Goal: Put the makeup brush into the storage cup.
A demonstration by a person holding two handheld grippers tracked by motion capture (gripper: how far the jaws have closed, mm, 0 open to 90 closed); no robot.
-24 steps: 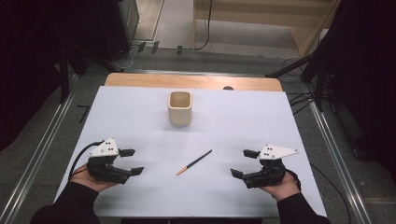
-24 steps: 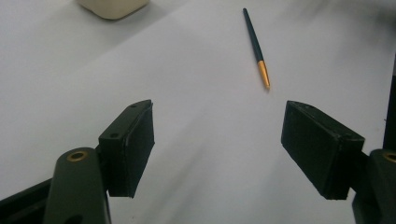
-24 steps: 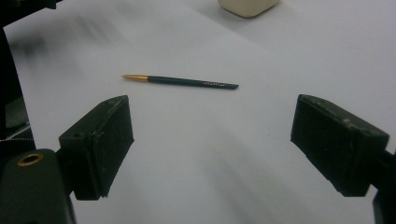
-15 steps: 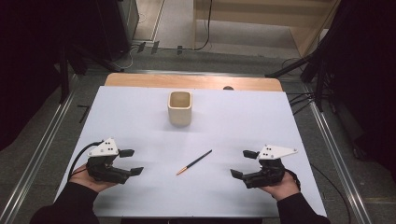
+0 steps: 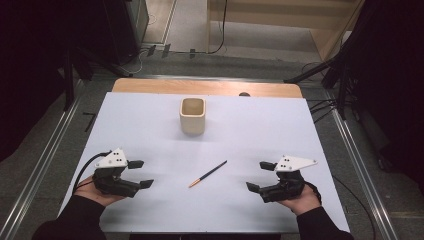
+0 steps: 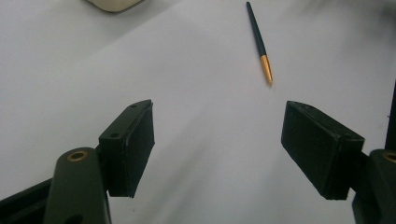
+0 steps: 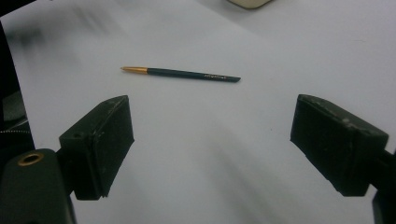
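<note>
1. The left gripper [image 5: 138,173] rests on the white table [image 5: 150,130], jaws wide apart and empty.
2. The right gripper [image 5: 260,176] likewise gapes empty.
3. The slim dark pen with orange tip [image 5: 207,173] lies between them, touching neither.
4. The cream square cup [image 5: 192,115] stands beyond.

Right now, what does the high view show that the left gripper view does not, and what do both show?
High view alone: both hands with the left gripper and right gripper, the whole cup standing upright, and the table's wooden far edge and the floor beyond.

Left gripper view alone: a close look along its own open jaws, nothing between them.

Both: the pen lying on the white table, orange tip toward the left gripper, and the cup, cut off in the left gripper view.
</note>
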